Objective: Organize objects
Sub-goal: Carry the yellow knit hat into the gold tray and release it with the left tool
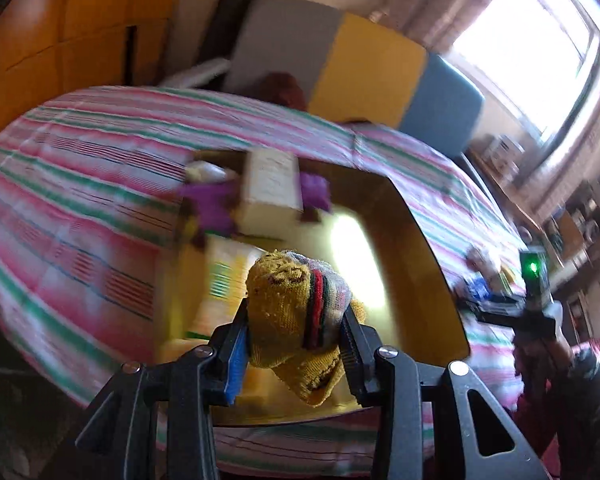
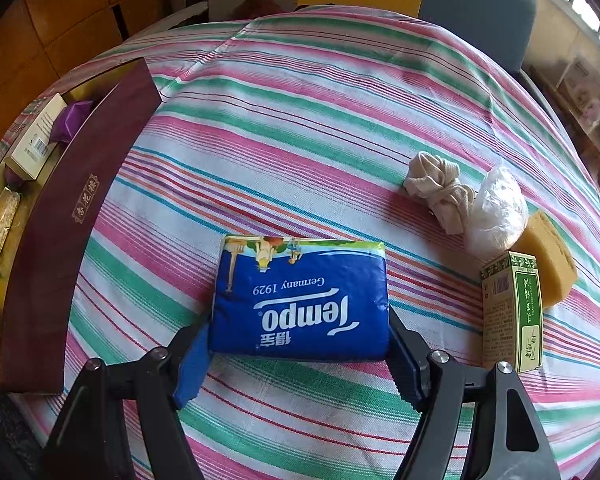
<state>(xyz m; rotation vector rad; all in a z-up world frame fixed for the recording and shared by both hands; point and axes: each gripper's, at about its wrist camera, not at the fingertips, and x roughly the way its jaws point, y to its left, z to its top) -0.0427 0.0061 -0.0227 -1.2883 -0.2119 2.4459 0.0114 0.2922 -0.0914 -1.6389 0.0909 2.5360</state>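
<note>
The left gripper (image 1: 296,336) had its fingers clamped on a mustard knitted sock (image 1: 296,312) above the box (image 1: 428,248). The right gripper (image 2: 300,356) had its fingers pressed against both sides of the blue tissue pack (image 2: 300,300) on the striped bedspread (image 2: 320,120).

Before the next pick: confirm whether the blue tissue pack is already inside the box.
No: the blue tissue pack lies on the striped cloth, outside the box, between the right tongs.

A bed (image 2: 340,92) covered with a pink, green and white striped sheet carries everything. On it lie a maroon box (image 2: 80,208) at the left, a blue Tempo tissue pack (image 2: 300,300), a beige knotted cloth (image 2: 440,192), what looks like a clear plastic bag (image 2: 496,212), a yellow sponge (image 2: 552,256) and a green-and-cream carton (image 2: 512,316).
</note>
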